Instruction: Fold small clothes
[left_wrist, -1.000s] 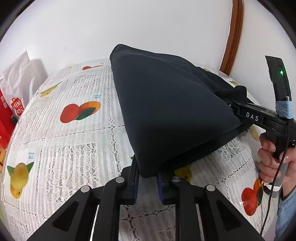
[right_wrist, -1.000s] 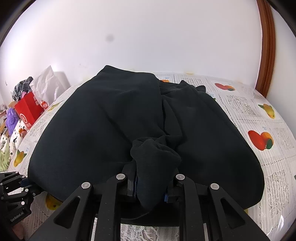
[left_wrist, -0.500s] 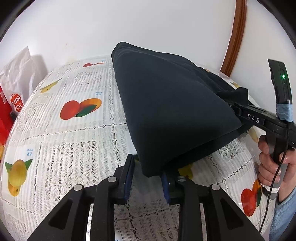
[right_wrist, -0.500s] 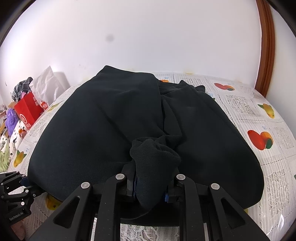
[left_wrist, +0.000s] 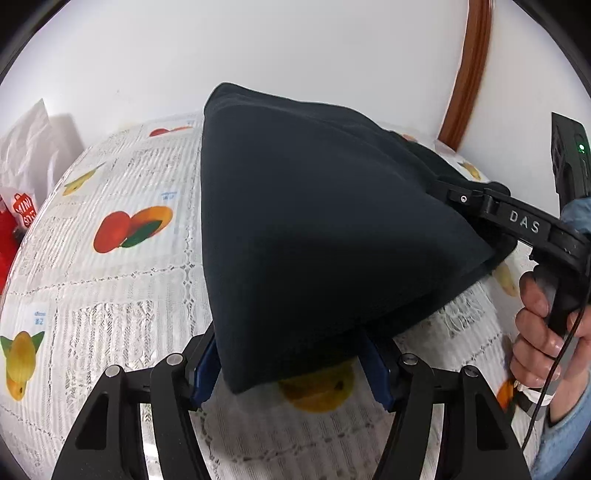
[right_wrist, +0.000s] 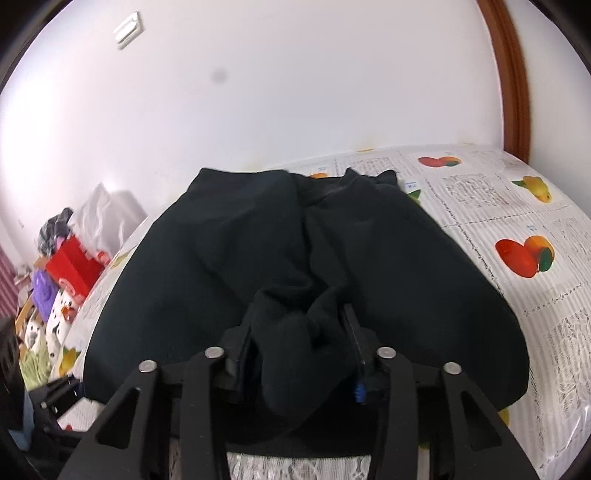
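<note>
The dark garment (right_wrist: 295, 258) looks soft, thick and floppy; its folded corners suit gripping. Left gripper (left_wrist: 291, 365) and right gripper (right_wrist: 299, 350) jaws have just been opening, cloth lying loose between them.

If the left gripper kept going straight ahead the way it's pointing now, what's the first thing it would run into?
Most likely the folded black fabric garment: its near corner already sits between the left gripper, whose jaws have just been opening. Behind it lies the fruit-print lace tablecloth, though depth is hard to judge.
</note>
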